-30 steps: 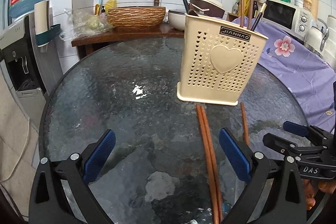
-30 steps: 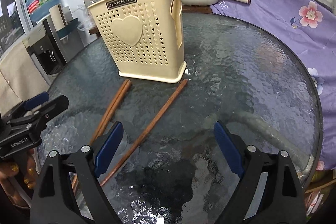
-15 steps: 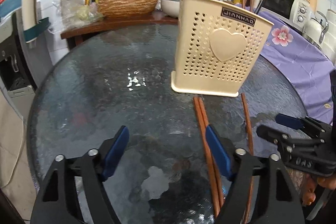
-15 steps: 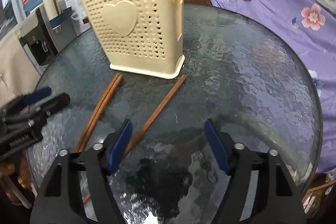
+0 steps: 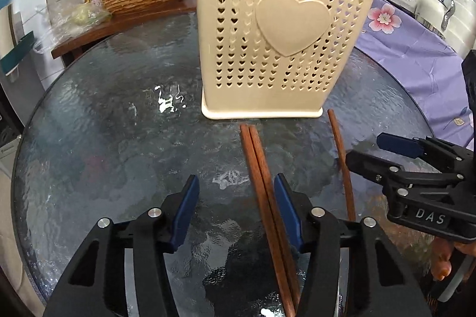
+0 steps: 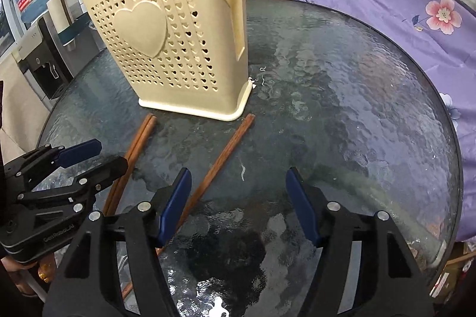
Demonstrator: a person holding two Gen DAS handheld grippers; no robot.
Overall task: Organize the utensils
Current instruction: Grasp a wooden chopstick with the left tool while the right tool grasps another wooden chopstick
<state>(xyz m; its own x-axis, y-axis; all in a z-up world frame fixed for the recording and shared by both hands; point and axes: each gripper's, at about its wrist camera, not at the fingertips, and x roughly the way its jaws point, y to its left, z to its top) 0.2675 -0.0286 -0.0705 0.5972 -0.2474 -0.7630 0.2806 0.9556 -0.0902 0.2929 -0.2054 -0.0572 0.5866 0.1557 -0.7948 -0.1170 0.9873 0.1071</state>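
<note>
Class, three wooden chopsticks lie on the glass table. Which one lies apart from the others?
The single chopstick nearer the holder's handle corner lies alone; the other two, the chopstick pair, lie pressed side by side.

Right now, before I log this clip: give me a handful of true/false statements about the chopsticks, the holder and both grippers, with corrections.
1. Three loose chopsticks lie on the glass table. True: a pair of chopsticks and a single chopstick.
2. The utensil holder lies tipped on its side. False: it stands upright.
3. The left gripper has the pair between its closing jaws. True; the pads do not press on them yet.
4. The right gripper is clamped on the single chopstick. False: it is open, with the chopstick at its left pad.
5. The chopsticks are metal. False: brown wood.
</note>
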